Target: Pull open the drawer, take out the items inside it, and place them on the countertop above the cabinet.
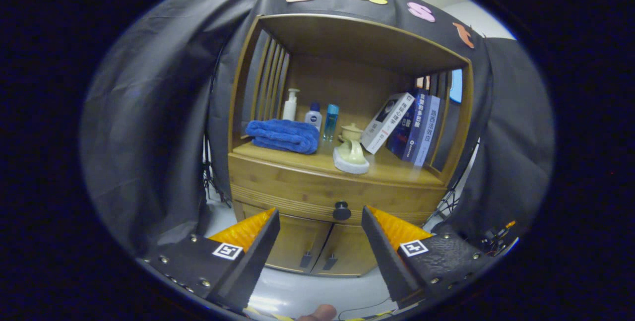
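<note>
Drawer (317, 194) sits flush in the bamboo cabinet (248, 112), shut, its dark round knob (342, 210) centred on the front panel just above the two lower doors (317, 251). We cannot see anything of what the drawer holds. On the counter (397, 169) above it lie a folded blue towel (284, 136), a white pump bottle (290, 104), a small white-and-blue bottle (313, 115), a slim blue bottle (331, 121), a pale ceramic pot (351, 132) behind a cream soap-dish-like piece on a white pad (351, 158), and leaning books (409, 125) at the right. We judge this fits two stages alike: a drawer shut with its items inside, or a drawer closed again with some of the counter things having come out of it; nothing here settles which, and we cannot say which counter things, if any, belong to the drawer. Gripper (320, 224) is held level, facing the cabinet front squarely and a little low, the fingers spread wide apart with nothing between them; the knob shows in the gap, nearer the right finger, and lies beyond the tips, not touched. A fingertip of the holding hand (320, 312) pokes in beneath the gripper. Pale floor (297, 291) below the cabinet.
</note>
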### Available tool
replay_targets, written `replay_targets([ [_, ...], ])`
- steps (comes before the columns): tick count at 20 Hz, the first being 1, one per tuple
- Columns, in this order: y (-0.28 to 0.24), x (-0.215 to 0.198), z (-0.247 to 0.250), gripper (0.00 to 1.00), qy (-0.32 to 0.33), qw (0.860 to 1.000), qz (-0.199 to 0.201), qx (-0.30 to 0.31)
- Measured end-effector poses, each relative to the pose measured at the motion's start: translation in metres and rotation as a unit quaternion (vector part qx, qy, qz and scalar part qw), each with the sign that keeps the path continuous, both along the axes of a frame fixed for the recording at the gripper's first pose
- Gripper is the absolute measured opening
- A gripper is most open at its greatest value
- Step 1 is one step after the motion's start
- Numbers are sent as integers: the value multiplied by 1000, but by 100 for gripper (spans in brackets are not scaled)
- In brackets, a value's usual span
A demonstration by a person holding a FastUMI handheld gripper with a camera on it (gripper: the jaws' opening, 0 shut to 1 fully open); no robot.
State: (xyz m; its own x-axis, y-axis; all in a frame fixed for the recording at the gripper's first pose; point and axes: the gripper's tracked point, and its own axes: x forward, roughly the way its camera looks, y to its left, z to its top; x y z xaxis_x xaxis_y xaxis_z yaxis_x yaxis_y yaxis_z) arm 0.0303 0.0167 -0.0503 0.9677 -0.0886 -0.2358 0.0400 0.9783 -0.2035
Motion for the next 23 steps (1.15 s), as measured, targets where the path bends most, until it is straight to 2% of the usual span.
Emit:
replay_targets([
  [4,14,-16,35,99,-17,1000,5,6],
  [12,15,-58,122,99,-136,989,-1,60],
  [16,0,-73,126,99,-144,988,-28,51],
  [23,2,-68,109,99,-130,990,-24,58],
])
